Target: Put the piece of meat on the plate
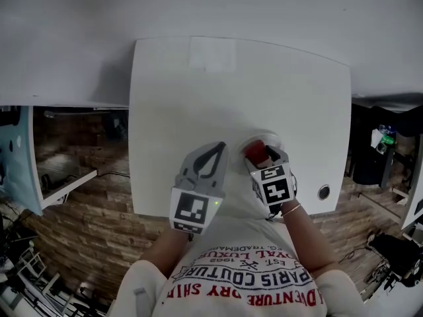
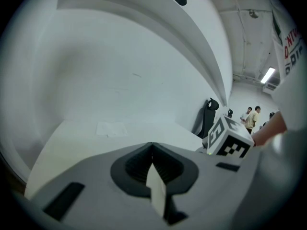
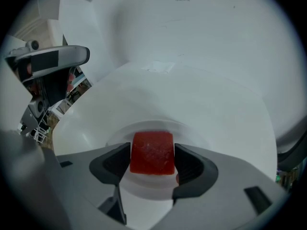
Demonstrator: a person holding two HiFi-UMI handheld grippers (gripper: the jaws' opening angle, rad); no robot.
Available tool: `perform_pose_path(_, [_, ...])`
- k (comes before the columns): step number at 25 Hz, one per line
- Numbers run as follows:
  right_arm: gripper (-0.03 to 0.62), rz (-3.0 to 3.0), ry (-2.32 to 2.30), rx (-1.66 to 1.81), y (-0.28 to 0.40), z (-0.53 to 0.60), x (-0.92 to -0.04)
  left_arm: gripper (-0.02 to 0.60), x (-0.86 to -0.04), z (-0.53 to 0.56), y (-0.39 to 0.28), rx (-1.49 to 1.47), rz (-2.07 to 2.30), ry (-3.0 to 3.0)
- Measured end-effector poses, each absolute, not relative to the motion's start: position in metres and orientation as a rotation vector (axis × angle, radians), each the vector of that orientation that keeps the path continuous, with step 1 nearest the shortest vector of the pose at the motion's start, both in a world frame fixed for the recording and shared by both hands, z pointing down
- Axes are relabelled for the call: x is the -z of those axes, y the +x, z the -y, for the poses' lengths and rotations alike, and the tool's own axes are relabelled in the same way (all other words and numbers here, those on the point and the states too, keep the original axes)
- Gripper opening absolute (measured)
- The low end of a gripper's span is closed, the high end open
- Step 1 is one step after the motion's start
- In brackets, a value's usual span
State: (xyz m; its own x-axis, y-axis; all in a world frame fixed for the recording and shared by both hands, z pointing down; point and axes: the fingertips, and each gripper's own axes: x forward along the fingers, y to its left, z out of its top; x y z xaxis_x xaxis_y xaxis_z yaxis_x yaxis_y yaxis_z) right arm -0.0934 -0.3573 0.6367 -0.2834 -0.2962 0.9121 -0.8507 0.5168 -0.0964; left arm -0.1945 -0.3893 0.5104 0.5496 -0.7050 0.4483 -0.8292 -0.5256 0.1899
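Holding item: the right tongs [image 3: 152,163] are clamping the piece of meat [image 3: 152,152], a red, squarish block, with one jaw pressing on each flat side.

Location: the block is hanging over the middle of the plate [image 3: 148,185], a white round dish sitting on the white surface [image 1: 198,84] near the person's edge. Neither view is showing whether its underside is touching the dish.

Idle item: the left tongs [image 2: 152,150] are hovering just beside the right pair, jaws pressed together with nothing between them, pointing away across the surface.

Step in hand, as judged: setting the block down and letting go.

Handling notes:
- The person is likely needing to lower the block until it is resting flat on the dish before spreading the jaws, since a drop could be sending it tumbling toward the rim.
- The jaws are best parting slowly and evenly, as one face may be clinging to a pad and dragging the block sideways.
- The withdrawal is best going straight up and back, clear of the rim, so the dish is not getting nudged.
- The left pair is needing no part in this.
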Motion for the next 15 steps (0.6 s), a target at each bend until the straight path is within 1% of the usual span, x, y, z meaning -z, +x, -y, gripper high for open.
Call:
perform_pose_path(4, [0.297, 1.893, 0.959, -0.758, -0.096, 0.355, -0.63, 0.005, -0.508, 0.389, -0.193, -0.468, 1.249, 2.424])
perform_pose_path(9, [0.293, 2.002, 1.082, -0.721, -0.092, 0.366, -0.591, 0.005, -0.492, 0.388, -0.184, -0.452, 1.273, 2.439])
perform_pose_path(10, [0.271, 2.019, 1.117, -0.708, -0.09, 0.368, -0.58, 0.005, -0.488, 0.388, -0.182, -0.453, 1.278, 2.454])
perform_pose_path(12, [0.118, 2.046, 1.207, -0.665, -0.082, 0.375, -0.559, 0.005, -0.48, 0.387, -0.175, -0.451, 1.283, 2.478])
perform_pose_path(13, [0.074, 2.056, 1.253, -0.642, -0.077, 0.377, -0.548, 0.005, -0.476, 0.385, -0.171, -0.448, 1.283, 2.487])
perform_pose_path(15, [0.029, 2.087, 1.327, -0.608, -0.069, 0.38, -0.528, 0.005, -0.469, 0.38, -0.165, -0.444, 1.282, 2.5])
